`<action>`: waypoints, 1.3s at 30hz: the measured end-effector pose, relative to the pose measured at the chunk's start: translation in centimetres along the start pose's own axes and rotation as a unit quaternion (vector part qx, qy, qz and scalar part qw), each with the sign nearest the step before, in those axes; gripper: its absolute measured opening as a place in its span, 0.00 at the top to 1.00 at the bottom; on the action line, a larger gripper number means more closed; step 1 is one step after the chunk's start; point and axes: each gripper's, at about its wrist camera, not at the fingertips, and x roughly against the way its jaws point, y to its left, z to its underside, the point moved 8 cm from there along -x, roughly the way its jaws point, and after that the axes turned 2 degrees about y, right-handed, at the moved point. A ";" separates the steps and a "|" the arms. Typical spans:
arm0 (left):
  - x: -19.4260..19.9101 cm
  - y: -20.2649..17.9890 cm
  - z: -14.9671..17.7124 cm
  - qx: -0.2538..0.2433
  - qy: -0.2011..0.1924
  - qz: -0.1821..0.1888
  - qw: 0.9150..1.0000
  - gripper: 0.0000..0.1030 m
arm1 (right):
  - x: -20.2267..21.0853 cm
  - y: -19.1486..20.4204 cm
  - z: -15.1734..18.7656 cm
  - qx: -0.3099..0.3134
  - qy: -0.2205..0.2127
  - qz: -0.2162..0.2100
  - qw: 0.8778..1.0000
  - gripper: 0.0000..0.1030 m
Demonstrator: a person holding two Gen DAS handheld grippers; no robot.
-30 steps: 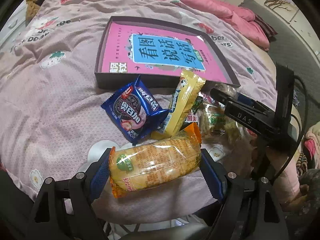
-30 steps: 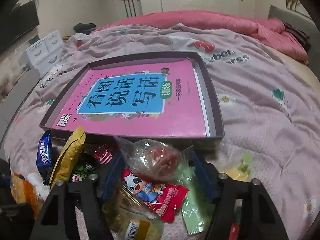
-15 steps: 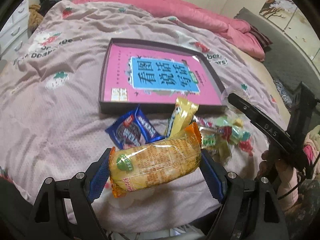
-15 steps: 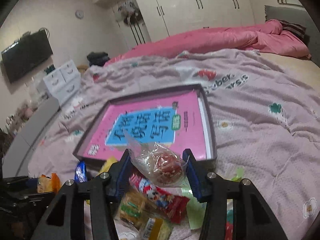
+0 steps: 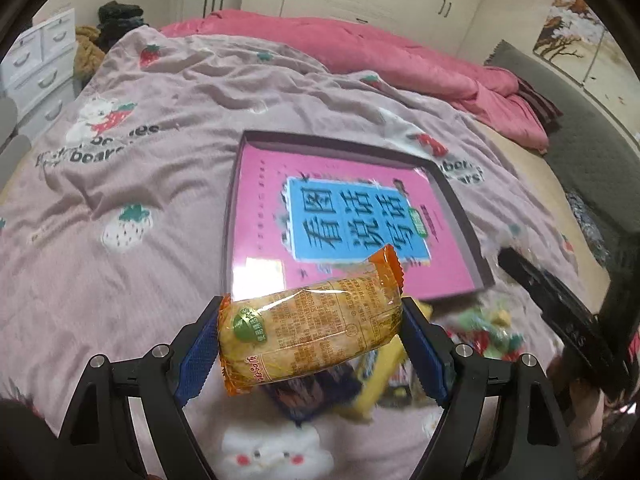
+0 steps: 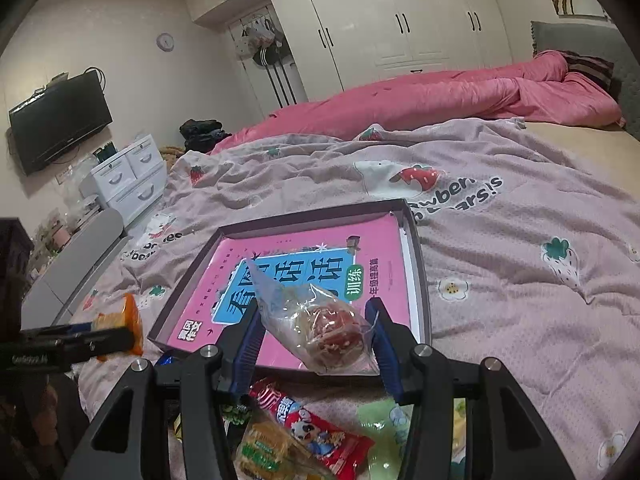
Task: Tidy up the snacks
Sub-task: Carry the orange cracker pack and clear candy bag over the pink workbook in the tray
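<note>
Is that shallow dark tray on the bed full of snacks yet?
No. The shallow dark cardboard tray holds only a pink book; the loose wrapped snacks lie outside it on the bedspread, and two packets are held in tongs.

Both grippers raised: the left gripper [image 5: 310, 338] clamps a yellow snack pack [image 5: 308, 334] crosswise; the right gripper [image 6: 316, 338], at its 3 o'clock, pinches a clear-wrapped red snack [image 6: 330, 334].
</note>
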 end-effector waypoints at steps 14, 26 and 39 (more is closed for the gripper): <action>-3.8 0.6 -3.6 0.007 -0.010 -0.001 1.000 0.18 | -2.3 -1.8 -0.6 -0.008 0.010 0.015 1.000 0.50; -7.2 0.4 -4.2 -0.009 0.003 -0.015 1.000 0.18 | -3.8 -2.5 -0.8 -0.011 0.021 0.018 1.000 0.50; -9.5 -0.3 -4.1 -0.036 0.009 -0.032 0.999 0.18 | -5.5 -3.0 -0.1 -0.015 0.042 0.024 0.999 0.50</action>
